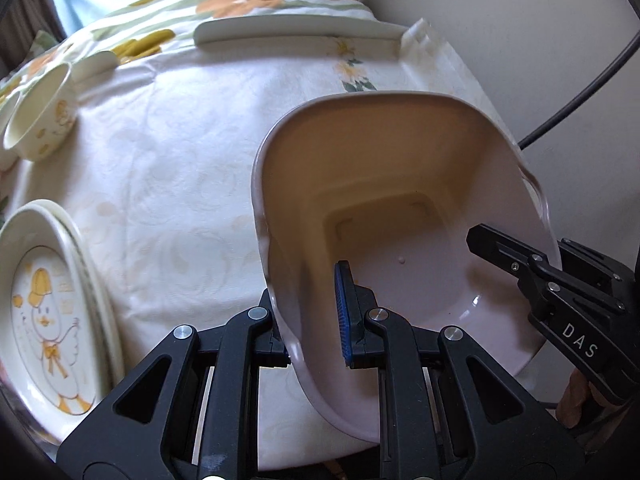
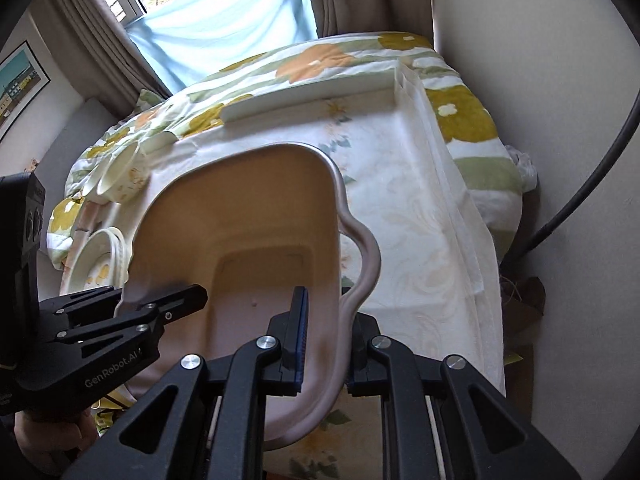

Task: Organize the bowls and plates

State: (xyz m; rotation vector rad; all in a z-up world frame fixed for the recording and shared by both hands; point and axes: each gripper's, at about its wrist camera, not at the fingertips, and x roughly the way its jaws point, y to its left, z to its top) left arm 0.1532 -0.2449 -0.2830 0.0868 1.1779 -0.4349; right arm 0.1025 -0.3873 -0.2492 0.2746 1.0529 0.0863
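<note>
A large pale pink-beige rectangular basin point(image 1: 400, 184) is held tilted above the table by both grippers. My left gripper point(image 1: 316, 320) is shut on the basin's left rim, one blue pad inside. My right gripper point(image 2: 326, 340) is shut on the basin's point(image 2: 248, 216) right rim by its wavy handle. The right gripper also shows in the left wrist view point(image 1: 520, 264); the left gripper shows in the right wrist view point(image 2: 160, 312). A stack of chick-print plates point(image 1: 52, 312) lies at the left. Small chick-print bowls point(image 1: 40, 120) stand at the far left.
The table point(image 1: 180, 180) has a white cloth over a floral one. A long white plate point(image 1: 296, 28) lies at the far edge, another small plate point(image 1: 96, 64) by the bowls. A wall point(image 2: 560, 80) stands close on the right, with a black cable point(image 2: 580, 184).
</note>
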